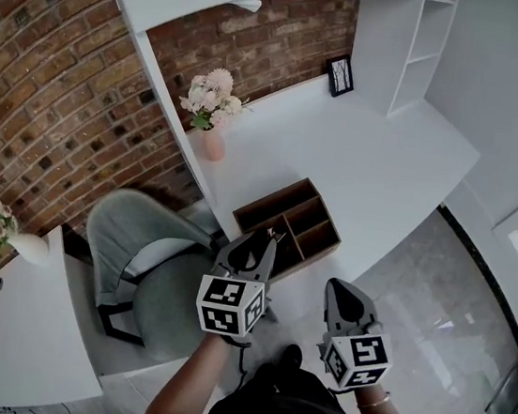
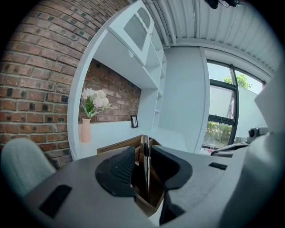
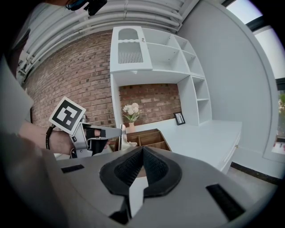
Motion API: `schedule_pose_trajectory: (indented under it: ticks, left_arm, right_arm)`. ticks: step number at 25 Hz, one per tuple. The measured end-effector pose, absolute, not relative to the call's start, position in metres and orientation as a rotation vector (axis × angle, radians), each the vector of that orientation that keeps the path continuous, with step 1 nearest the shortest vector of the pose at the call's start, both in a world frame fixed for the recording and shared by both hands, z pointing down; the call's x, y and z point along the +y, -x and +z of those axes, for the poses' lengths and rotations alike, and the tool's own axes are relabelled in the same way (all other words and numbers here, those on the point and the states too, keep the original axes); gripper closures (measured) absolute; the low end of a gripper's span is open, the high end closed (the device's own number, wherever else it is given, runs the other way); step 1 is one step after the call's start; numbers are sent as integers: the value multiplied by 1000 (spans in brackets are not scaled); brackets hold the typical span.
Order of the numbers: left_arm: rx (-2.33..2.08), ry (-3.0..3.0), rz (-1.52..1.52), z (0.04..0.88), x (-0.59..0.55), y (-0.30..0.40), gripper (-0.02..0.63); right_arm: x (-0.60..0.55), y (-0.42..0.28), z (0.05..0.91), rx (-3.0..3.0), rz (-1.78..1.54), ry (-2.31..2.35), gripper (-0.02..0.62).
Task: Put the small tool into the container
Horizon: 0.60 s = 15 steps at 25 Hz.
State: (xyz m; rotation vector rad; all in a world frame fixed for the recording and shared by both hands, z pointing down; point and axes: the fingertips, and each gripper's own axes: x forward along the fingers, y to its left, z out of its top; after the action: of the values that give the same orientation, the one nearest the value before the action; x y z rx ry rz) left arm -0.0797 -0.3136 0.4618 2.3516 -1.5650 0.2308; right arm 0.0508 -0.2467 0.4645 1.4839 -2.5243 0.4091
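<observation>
The slim metal implement [image 2: 145,147] stands upright, pinched edge-on between the jaws of my left tool [image 1: 255,248], right at the near left corner of the wooden divided container [image 1: 307,219], which sits at the front edge of the white surface [image 1: 379,160]. My right tool [image 1: 340,293] hangs close by on the right, its jaws pressed together with nothing between them. Farther back a pink vase of flowers [image 1: 211,124] stands on the surface by the brick wall, and a grey chair [image 1: 137,233] sits to the left.

Left claw [image 2: 144,165] grips thin metal tool [image 2: 145,144] near wooden container [image 2: 118,145].
</observation>
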Motion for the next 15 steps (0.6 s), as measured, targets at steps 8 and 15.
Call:
schedule_pose_trajectory:
  ticks: [8, 15]
  left_arm:
    - [-1591, -2317, 252, 471, -296, 90, 511]
    - [-1597, -2286, 263, 479, -279, 100, 517]
  right_arm:
    - [-243, -41, 465, -2539, 406, -1457, 592]
    - [-237, -33, 464, -2543, 407, -1441, 592]
